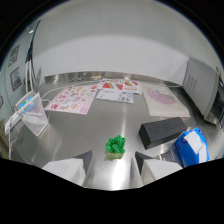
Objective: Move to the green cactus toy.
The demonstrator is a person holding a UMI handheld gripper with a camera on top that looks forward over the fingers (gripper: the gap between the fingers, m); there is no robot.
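One green cactus toy stands on the counter, just ahead of the gripper and lined up with the gap between its two fingers, which are spread apart with nothing held between them. The cactus is upright, its long axis vertical, the knobbly green top pointing up from a paler base; it touches neither finger. To its right lies one black rectangular block, its length running away toward the right, and just beyond that one blue packet with a white label. Farther back, three colourful printed sheets lie flat: a large pink one on the left, a smaller one in the middle, and a pale sheet with a pink shape on the right. One clear stand holding a card sits at the left. The counter is shiny brushed metal with soft reflections. Behind it rises a plain white wall, and framed pictures hang on the left side.
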